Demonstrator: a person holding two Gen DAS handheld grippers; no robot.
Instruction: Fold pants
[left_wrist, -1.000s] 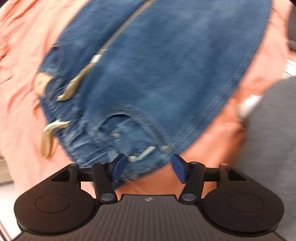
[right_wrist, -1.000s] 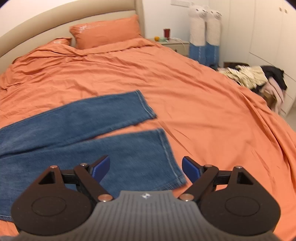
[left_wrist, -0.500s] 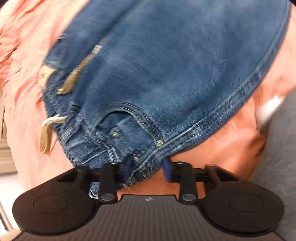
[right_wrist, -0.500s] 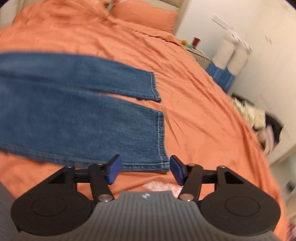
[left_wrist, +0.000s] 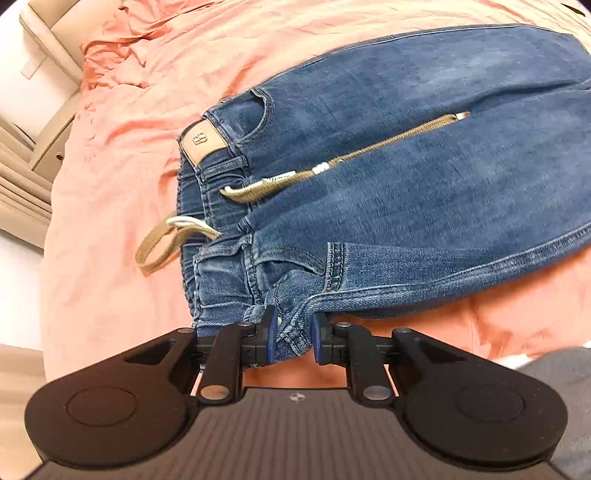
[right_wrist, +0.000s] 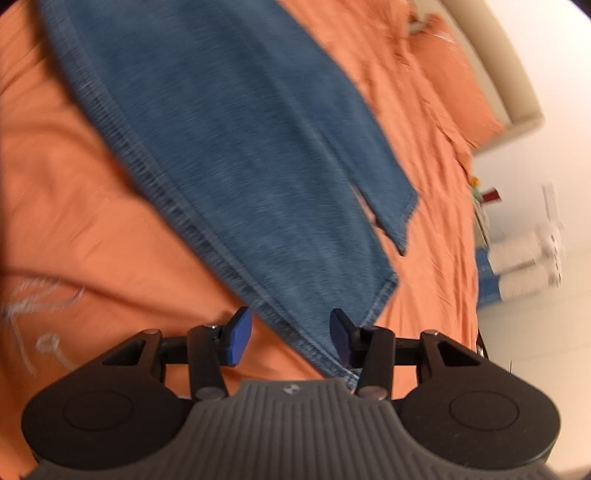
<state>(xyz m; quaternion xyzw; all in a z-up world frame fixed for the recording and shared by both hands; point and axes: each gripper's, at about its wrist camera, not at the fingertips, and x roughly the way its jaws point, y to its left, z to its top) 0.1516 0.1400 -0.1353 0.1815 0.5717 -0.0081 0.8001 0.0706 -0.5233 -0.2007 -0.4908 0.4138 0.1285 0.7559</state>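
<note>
Since half a second ago, left gripper (left_wrist: 293, 338) has kept its pinch on the jeans (left_wrist: 424, 177) at the waistband corner; the view is now steadier and the tan patch (left_wrist: 202, 142) has come into sight ahead of the left finger. Denim fills the gap between the blue pads (left_wrist: 270, 334), bunched. Drawstring (left_wrist: 258, 186) lies across the front, ahead of the fingers; its loop end trails onto the orange bedsheet (left_wrist: 110, 221) to the left.

Right gripper (right_wrist: 291, 338) has swung over the leg end of the jeans (right_wrist: 240, 147). Fingers spread apart, nothing clamped. Outer seam runs between them, close to the right pad (right_wrist: 338, 332); contact unclear. Hems lie ahead and right. View blurred.
</note>
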